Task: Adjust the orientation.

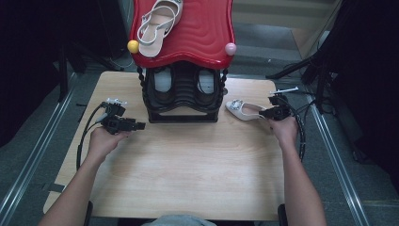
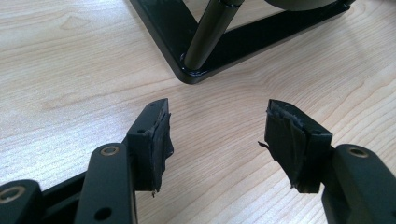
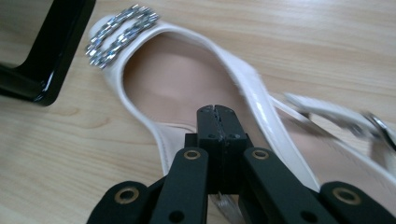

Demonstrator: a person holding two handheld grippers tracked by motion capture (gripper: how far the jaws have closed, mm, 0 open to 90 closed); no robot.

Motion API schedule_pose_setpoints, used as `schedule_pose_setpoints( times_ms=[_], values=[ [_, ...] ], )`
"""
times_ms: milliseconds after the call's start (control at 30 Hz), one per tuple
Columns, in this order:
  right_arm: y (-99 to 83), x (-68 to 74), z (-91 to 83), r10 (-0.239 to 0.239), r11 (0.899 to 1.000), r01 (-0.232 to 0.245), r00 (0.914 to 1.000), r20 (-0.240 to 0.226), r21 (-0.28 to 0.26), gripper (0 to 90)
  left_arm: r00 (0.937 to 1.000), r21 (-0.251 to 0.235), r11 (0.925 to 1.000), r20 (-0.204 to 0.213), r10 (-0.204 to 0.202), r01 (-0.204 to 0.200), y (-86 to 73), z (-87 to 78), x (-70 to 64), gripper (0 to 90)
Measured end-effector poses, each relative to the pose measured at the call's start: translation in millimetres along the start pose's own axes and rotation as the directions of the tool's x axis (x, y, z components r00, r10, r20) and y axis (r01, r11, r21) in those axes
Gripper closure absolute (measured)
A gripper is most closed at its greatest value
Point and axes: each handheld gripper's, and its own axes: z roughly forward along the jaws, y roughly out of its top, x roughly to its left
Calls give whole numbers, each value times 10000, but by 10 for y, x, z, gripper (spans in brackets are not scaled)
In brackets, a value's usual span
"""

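The white shoe (image 1: 245,110) lies on the tabletop (image 1: 188,160) just right of the black rack (image 1: 181,96), toe with its sparkling buckle toward the rack. The right gripper (image 3: 217,116) has its fingers pressed together on the shoe's side edge — the pinch looks thin. To lift well, I judge it should rise slowly and keep the shoe level, because the heel strap hangs loose. The left gripper (image 2: 217,128) waits with fingers spread near the rack's foot — ready to support. The matching shoe (image 1: 157,21) rests on the red top shelf (image 1: 202,33).
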Motion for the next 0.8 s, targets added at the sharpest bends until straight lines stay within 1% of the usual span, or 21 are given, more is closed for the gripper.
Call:
schedule_pose_setpoints(
  times_ms=[67,167,233,267,300,367,467,533,567,700,800],
  values=[
    [4,38,10,-27,9999,29,9999,-106,158,900,10000,21,10000,16,1,-1,0,1,-2,414],
    [11,108,14,-17,9995,21,9999,-99,324,900,10000,4,10000,28,17,-17,1,-2,-4,414],
    [18,149,16,-167,9988,167,9999,-20,464,900,10000,4,10000,36,25,-25,0,-4,-5,415],
    [18,157,15,-168,9986,168,9999,-15,509,900,10000,6,10000,44,15,-15,0,-4,-7,415],
    [17,172,15,-73,9986,73,10000,-6,529,900,10000,2,10000,25,27,-27,0,-5,-6,414],
    [14,195,19,-54,9984,56,10000,-20,554,900,10000,-29,10000,54,12,-12,1,-7,-3,415],
    [8,238,27,228,9980,-226,9997,-32,588,900,10000,-42,10000,66,-12,13,2,-9,1,415],
    [7,241,30,230,9980,-226,9997,-61,596,900,10000,-44,10000,64,-19,19,2,-9,2,415],
    [9,254,33,306,9978,-301,9995,-66,598,900,10000,-42,10000,65,-24,24,3,-8,1,415],
    [10,302,43,311,9977,-310,9995,-6,599,900,10000,-42,10000,57,23,-23,3,-6,-6,415],
    [9,346,59,350,9978,-346,9994,-52,571,900,10000,-24,10000,94,1,-1,4,-3,-1,415]
  ],
)
